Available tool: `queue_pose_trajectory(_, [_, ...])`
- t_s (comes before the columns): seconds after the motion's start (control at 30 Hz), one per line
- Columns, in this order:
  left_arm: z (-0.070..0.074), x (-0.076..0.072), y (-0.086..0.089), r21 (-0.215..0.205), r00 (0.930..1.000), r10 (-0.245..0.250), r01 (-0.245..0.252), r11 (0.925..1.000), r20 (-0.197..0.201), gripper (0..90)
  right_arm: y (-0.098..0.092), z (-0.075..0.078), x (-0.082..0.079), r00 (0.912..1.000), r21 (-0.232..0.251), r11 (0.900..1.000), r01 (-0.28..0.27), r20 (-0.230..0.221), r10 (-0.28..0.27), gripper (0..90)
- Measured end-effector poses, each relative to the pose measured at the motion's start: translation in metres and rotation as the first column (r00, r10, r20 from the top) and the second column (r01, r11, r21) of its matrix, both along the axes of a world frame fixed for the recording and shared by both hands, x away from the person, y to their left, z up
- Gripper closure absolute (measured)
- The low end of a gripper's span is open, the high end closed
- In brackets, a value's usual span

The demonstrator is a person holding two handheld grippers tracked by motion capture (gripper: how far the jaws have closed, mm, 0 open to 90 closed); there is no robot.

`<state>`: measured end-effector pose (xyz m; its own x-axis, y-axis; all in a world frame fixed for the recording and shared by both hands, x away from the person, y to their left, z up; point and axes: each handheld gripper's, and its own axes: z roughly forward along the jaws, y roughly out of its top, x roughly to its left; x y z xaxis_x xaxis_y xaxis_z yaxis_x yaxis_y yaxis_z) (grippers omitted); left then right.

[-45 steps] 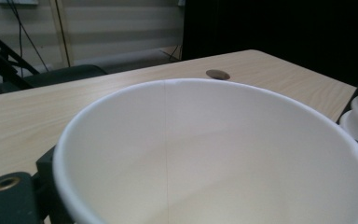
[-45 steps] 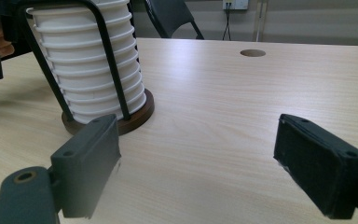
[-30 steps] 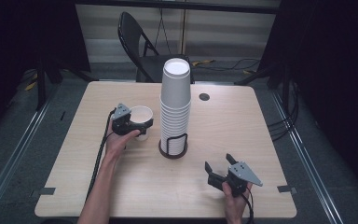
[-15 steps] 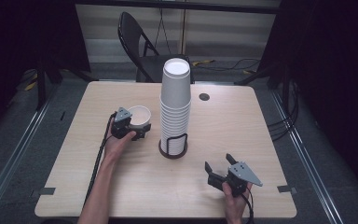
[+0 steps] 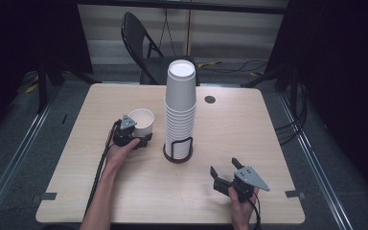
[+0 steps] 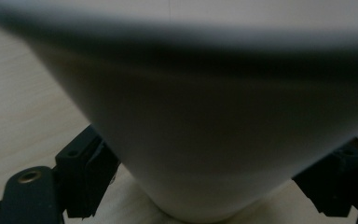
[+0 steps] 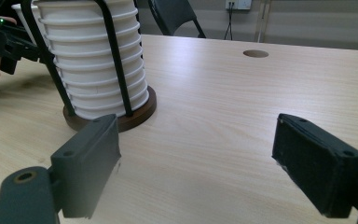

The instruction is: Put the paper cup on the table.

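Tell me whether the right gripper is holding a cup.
No, the right gripper stands open over bare table, well apart from the cup stack.

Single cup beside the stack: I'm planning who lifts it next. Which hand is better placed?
Left. The left gripper has just closed its fingers on the single cup; the right gripper hangs open, away from it.

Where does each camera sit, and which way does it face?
High view: above the person's side, facing forward and down on the table; both forearms show.
Left gripper view: on the left claw, facing the single cup its jaws grip.
Right gripper view: on the open right claw, facing the cup stack.
Shared: the stack.
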<state>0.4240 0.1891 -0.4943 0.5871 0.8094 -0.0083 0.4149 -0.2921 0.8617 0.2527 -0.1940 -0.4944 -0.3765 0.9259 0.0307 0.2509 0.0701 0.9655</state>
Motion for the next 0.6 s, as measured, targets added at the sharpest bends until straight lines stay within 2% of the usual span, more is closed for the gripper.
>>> queue_pose_trajectory(0.07, [0.0, -0.004, 0.002, -0.022, 0.9998, -0.007, 0.007, 0.9997, 0.018, 16.0, 0.0, 0.0, 0.0, 1.0, 0.0, 1.0, 0.001, 0.001, -0.001, 14.3])
queue_pose_trajectory(0.13, [0.0, -0.006, 0.002, -0.002, 0.9999, 0.0, 0.0, 1.0, 0.011, 15.7, 0.0, 0.0, 0.0, 1.0, 0.001, 1.0, 0.0, 0.0, 0.0, 14.3])
queue_pose_trajectory(0.23, [0.0, -0.011, 0.005, -0.017, 0.9999, 0.003, -0.002, 0.9998, 0.017, 15.8, 0.0, 0.0, 0.0, 1.0, 0.001, 1.0, 0.001, 0.002, -0.001, 14.2])
queue_pose_trajectory(0.33, [0.0, -0.017, 0.009, -0.014, 0.9992, 0.007, -0.006, 0.9999, 0.04, 16.0, 0.0, 0.0, 0.0, 1.0, 0.006, 1.0, 0.001, 0.002, -0.001, 14.1])
queue_pose_trajectory(0.4, [0.001, -0.021, 0.012, -0.029, 0.9993, 0.015, -0.014, 0.9995, 0.035, 16.2, 0.0, 0.0, 0.0, 1.0, 0.004, 1.0, 0.0, 0.003, 0.0, 14.1])
queue_pose_trajectory(0.47, [0.001, -0.027, 0.014, -0.018, 0.9985, 0.028, -0.027, 0.9995, 0.046, 16.3, 0.0, 0.0, -0.001, 1.0, 0.004, 1.0, 0.001, 0.003, -0.001, 14.2])
queue_pose_trajectory(0.6, [0.006, -0.036, 0.019, -0.067, 0.9971, 0.044, -0.039, 0.9969, 0.063, 16.1, 0.0, 0.0, -0.001, 1.0, 0.007, 1.0, 0.001, 0.005, -0.001, 14.1])
